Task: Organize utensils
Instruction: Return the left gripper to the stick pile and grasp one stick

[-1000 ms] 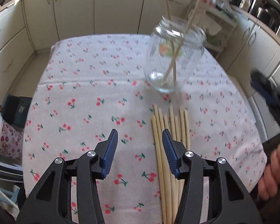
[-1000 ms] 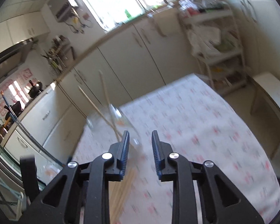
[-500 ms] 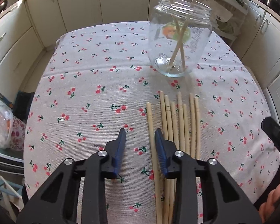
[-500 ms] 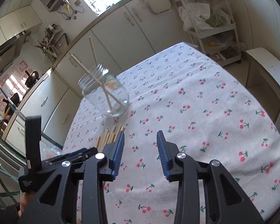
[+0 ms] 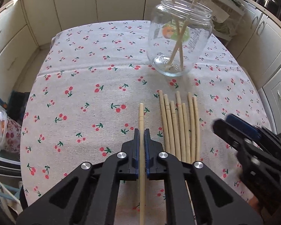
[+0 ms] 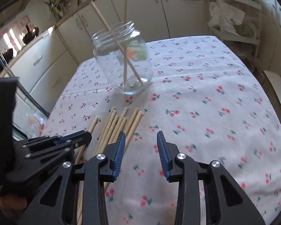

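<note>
The clear glass jar (image 5: 179,43) looks smooth and shiny. The pale wooden chopsticks (image 5: 179,127) look matt. The white cherry-print cloth (image 5: 84,86) looks rough and woven. Each black plastic hand-held gripper has ribbed blue pads (image 6: 119,153).

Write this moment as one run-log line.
left tongs: shut on chopstick | right tongs: closing, nothing between | jar: two chopsticks inside

Glass jar (image 5: 179,43): upright, upper right of frame, w/ two chopsticks (image 5: 178,45) crossed inside. Seven pale wooden chopsticks (image 5: 179,123) lie side by side, centre-right. One chopstick (image 5: 141,120) lies apart, left of them, clamped lower centre.
</note>
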Tool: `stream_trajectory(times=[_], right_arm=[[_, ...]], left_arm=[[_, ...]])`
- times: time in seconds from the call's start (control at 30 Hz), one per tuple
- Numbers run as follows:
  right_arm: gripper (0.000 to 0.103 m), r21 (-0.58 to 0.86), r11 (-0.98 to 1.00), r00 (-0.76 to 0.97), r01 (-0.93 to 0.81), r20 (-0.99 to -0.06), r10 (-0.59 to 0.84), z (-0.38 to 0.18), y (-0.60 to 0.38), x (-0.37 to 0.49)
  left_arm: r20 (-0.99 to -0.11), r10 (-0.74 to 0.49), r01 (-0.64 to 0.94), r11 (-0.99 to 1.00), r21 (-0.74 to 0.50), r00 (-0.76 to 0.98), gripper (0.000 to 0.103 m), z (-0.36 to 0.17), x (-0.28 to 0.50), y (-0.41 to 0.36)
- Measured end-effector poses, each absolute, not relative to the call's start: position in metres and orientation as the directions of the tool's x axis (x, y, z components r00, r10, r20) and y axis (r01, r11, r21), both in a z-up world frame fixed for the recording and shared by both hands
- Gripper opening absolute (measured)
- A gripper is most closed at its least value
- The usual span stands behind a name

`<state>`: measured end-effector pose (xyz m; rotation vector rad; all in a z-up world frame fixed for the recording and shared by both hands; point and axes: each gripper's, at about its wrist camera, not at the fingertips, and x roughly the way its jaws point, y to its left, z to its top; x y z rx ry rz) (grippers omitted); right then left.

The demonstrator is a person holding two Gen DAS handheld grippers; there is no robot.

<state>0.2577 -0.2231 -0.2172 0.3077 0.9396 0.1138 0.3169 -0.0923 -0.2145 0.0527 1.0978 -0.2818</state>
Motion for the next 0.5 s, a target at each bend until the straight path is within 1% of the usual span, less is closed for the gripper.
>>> stream_trajectory(times=[0.2,0.33,0.43,0.5], right_arm=[[0.03,0.257,0.966,0.541,0.022,-0.816,0.205,-0.227,-0.21,0.274],[0.03,0.213,0.977,0.541,-0.001,-0.822,0.18,-0.228,-0.203,0.276],[0.027,0.182,0.983,0.534,-0.03,-0.828,0.17,-0.227,-0.201,0.277],[0.022,0.131,0.989,0.518,-0.068,-0.843,0.147,-0.227,-0.2,0.277]], left_arm=[[-0.879,-0.224,0.244,0.961,-0.128,0.421,0.005,-0.215,0.318,-0.09],[-0.877,-0.234,0.241,0.96,-0.141,0.419,0.005,-0.215,0.32,-0.088],[-0.877,-0.238,0.237,0.96,-0.148,0.417,0.005,-0.215,0.32,-0.087],[-0.877,-0.24,0.237,0.96,-0.15,0.417,0.005,-0.215,0.319,-0.086]])
